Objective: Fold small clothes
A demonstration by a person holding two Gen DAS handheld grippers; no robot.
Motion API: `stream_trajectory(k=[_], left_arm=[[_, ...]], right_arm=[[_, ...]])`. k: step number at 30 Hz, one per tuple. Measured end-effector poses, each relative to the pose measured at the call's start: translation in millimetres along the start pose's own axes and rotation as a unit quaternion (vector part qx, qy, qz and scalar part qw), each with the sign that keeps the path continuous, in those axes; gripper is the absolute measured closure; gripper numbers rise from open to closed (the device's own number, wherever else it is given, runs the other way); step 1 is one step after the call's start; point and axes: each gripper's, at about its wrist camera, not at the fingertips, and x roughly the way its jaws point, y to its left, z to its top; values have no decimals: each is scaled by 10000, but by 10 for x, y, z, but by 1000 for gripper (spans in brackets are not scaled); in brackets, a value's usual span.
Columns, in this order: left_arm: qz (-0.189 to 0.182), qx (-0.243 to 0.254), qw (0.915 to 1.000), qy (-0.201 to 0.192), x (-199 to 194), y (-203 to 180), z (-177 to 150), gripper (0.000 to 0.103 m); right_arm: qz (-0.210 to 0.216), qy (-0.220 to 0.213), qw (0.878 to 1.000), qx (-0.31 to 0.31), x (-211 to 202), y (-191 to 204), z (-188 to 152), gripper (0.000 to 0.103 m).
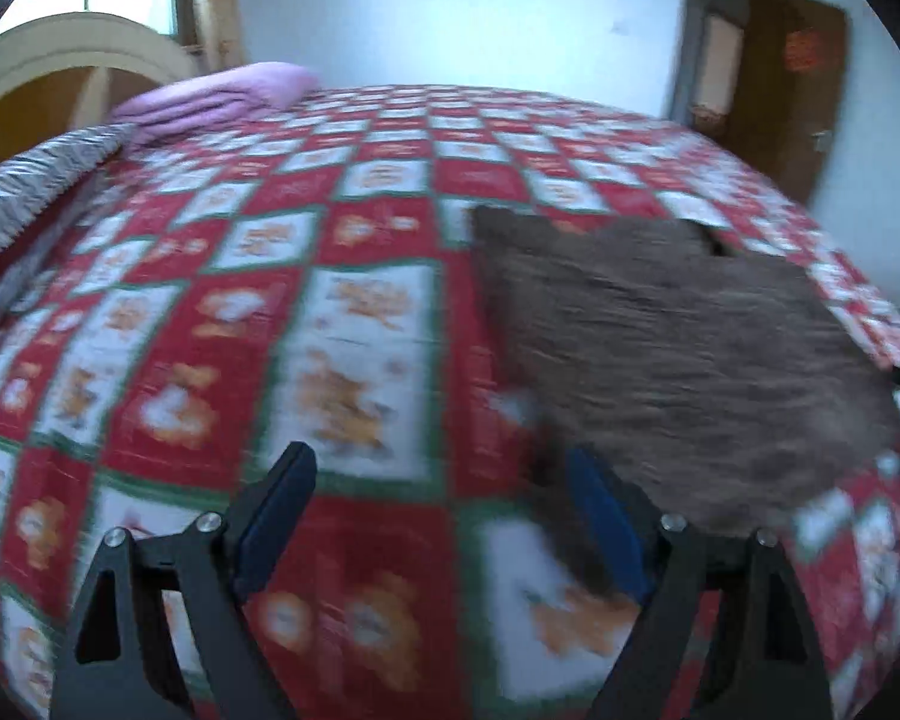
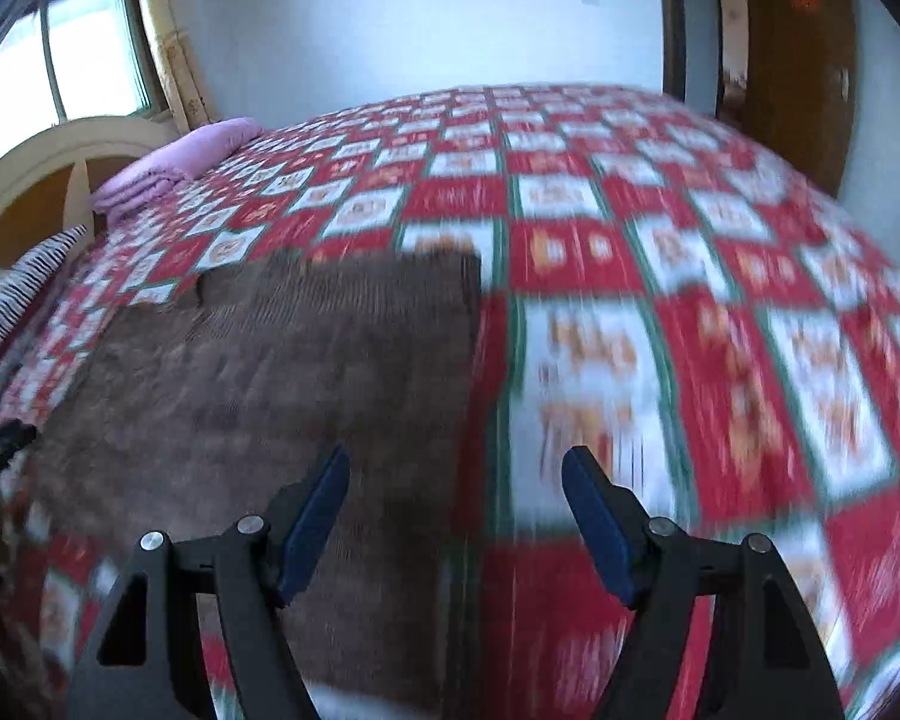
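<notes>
A brown knitted garment (image 1: 678, 354) lies flat on the bed, right of centre in the left wrist view. It also shows in the right wrist view (image 2: 282, 384), left of centre. My left gripper (image 1: 441, 468) is open and empty above the bedspread, its right finger over the garment's near left edge. My right gripper (image 2: 456, 468) is open and empty, straddling the garment's right edge. The other gripper shows as a dark shape (image 2: 0, 441) at the far left of the right wrist view. Both views are motion-blurred.
The bed has a red, white and green checked bedspread (image 1: 342, 300). A folded pink blanket (image 1: 222, 93) and a striped pillow (image 1: 36, 186) lie at the far left by the headboard. A wooden door (image 1: 792, 78) stands at the back right.
</notes>
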Motion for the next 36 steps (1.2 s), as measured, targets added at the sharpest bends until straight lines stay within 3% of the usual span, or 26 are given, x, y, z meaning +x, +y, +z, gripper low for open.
stream_trajectory(k=[2, 4, 8, 12, 16, 20, 24, 25, 26, 32, 34, 36], left_arm=[[-388, -58, 9992, 65, -2, -79, -22, 18], [-666, 19, 9975, 221, 40, -183, -74, 29], [-841, 413, 9948, 404, 97, -338, -193, 39], [-866, 660, 9938, 226, 67, -402, -194, 48], [-944, 1245, 9875, 212, -11, -500, -248, 48], [-934, 1403, 9852, 313, 2, -449, -306, 50], [-1194, 1240, 9847, 267, 8, -403, -265, 82], [-1255, 1228, 9842, 242, 8, -398, -259, 93], [-1263, 1221, 9842, 239, 8, -401, -258, 94], [-1364, 1341, 9814, 130, -89, -300, -257, 96], [-1509, 1414, 9782, 188, -88, -292, -260, 93], [-1350, 1462, 9799, 169, -61, -325, -260, 92]], right_arm=[[78, 18, 9999, 129, -64, -11, -141, 29], [80, -15, 9998, 184, -110, 4, -263, 29], [149, 13, 9997, 202, -111, 49, -420, 29], [158, -72, 9998, 103, -102, 115, -493, 29], [228, -154, 9996, 90, -119, 130, -501, 29], [232, -256, 9993, 145, -129, 88, -548, 29], [323, -240, 9992, 3, -156, 127, -557, 29], [414, -227, 9989, -29, -174, 142, -564, 34], [509, -207, 9985, -80, -188, 166, -572, 44], [417, -138, 9985, -338, -173, 240, -617, 75], [435, -109, 9987, -259, -168, 198, -603, 81], [473, -98, 9986, -202, -163, 175, -604, 81]])
